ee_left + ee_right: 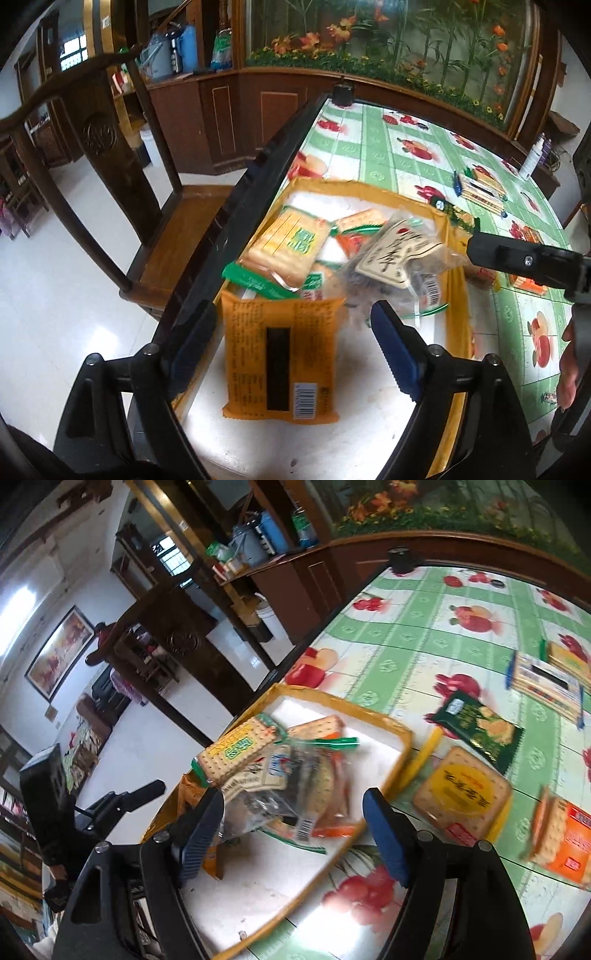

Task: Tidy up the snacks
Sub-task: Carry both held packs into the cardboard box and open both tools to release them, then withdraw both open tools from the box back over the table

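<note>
A white tray with a yellow rim [460,306] [400,753] sits at the table's left edge and holds several snack packs. My left gripper [291,354] is open above it, with an orange pack [282,354] lying in the tray between its fingers. My right gripper [295,834] is open over the tray's near part, with a clear bag with a cream label [258,790] [397,258] just ahead of it. A green-labelled cracker pack [284,247] [236,753] lies further in. The right gripper's finger shows in the left wrist view [517,260].
On the fruit-print tablecloth [406,638] to the right of the tray lie a yellow cracker pack [461,794], a dark green pack [480,727], an orange pack [565,838] and a blue-edged pack [546,686]. A wooden chair [122,177] stands left of the table.
</note>
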